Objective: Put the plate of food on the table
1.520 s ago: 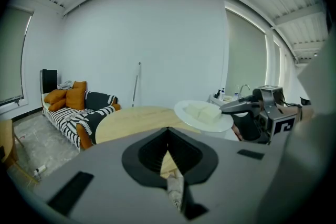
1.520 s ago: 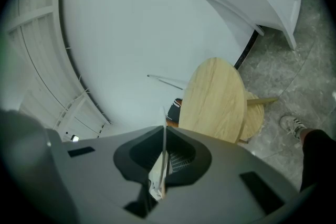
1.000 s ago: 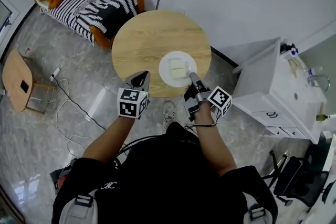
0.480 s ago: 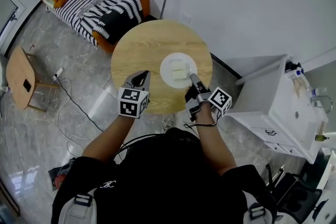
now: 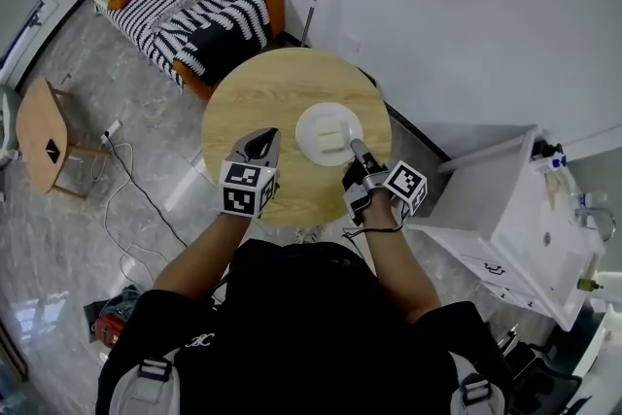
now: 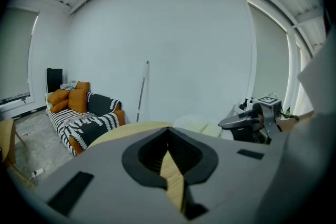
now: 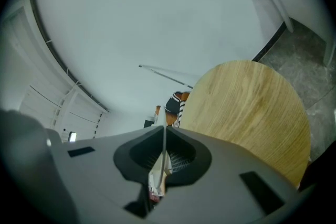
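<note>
A white plate (image 5: 328, 133) with a pale block of food (image 5: 329, 137) lies over the right half of the round wooden table (image 5: 253, 92). My right gripper (image 5: 354, 147) is shut on the plate's near rim. In the right gripper view the rim shows edge-on as a thin white line (image 7: 164, 136) between the closed jaws, with the table (image 7: 247, 107) beyond. I cannot tell whether the plate rests on the wood. My left gripper (image 5: 260, 143) hovers at the table's near edge, shut and empty. The left gripper view shows the plate (image 6: 197, 124) and the right gripper (image 6: 247, 122) to its right.
A sofa (image 5: 194, 5) with a striped blanket and orange cushions stands behind the table. A small wooden side table (image 5: 44, 146) and loose cables (image 5: 126, 180) are on the floor at left. A white cabinet (image 5: 515, 209) stands close at right, against the white wall.
The head view has shifted a little, so the room slides in the picture. Both grippers and the plate keep their places over the table, the right one still shut on the rim.
</note>
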Tool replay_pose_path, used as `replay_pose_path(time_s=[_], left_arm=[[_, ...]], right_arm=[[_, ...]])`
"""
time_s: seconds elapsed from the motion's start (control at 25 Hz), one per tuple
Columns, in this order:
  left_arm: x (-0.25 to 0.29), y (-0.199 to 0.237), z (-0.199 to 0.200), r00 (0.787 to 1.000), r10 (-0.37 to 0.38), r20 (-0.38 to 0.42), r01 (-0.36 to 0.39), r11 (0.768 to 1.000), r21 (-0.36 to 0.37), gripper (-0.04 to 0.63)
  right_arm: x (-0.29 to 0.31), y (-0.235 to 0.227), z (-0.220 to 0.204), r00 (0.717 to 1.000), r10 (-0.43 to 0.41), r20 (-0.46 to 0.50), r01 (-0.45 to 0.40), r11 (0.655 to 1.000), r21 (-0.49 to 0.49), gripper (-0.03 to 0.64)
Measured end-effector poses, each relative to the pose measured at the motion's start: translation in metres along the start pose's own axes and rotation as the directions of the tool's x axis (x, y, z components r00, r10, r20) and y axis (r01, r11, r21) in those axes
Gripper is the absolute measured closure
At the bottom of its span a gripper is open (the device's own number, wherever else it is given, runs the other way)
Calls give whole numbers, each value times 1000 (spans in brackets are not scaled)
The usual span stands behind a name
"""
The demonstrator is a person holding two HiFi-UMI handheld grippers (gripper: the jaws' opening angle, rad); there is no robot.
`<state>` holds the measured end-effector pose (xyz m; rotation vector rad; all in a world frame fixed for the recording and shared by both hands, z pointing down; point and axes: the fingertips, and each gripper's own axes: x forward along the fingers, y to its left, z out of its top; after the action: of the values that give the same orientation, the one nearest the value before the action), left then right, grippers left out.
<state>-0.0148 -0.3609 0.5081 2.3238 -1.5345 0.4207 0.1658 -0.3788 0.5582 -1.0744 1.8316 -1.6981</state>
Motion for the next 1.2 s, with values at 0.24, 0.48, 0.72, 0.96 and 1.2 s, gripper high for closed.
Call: replay_pose_path(time_s=[0.24,0.48,0.72,0.96,1.2], left_arm=[[-4,-2,-15,999,12,-32,-13,1000,-8,588],[-9,3,-19,999,31,-38,-31,999,-18,588],[-8,23,-17,999,30,-36,-31,999,-10,588],[-4,40,-18,999,16,-49,-17,1000,-12,588],[-3,63,-20,997,13,-74,-14,1000,-7,588]], right_arm=[[8,-6,0,999,25,-26,-25,1000,1,597],[16,-21,-5,998,4,-62,-5,1000,-16,597],[32,-33,-21,996,-12,-94,11,1000,-18,597],[51,-31,-32,992,14,-123,-21,998,-51,597],[69,-46,-43,986,-26,-162,10,995,-99,597]])
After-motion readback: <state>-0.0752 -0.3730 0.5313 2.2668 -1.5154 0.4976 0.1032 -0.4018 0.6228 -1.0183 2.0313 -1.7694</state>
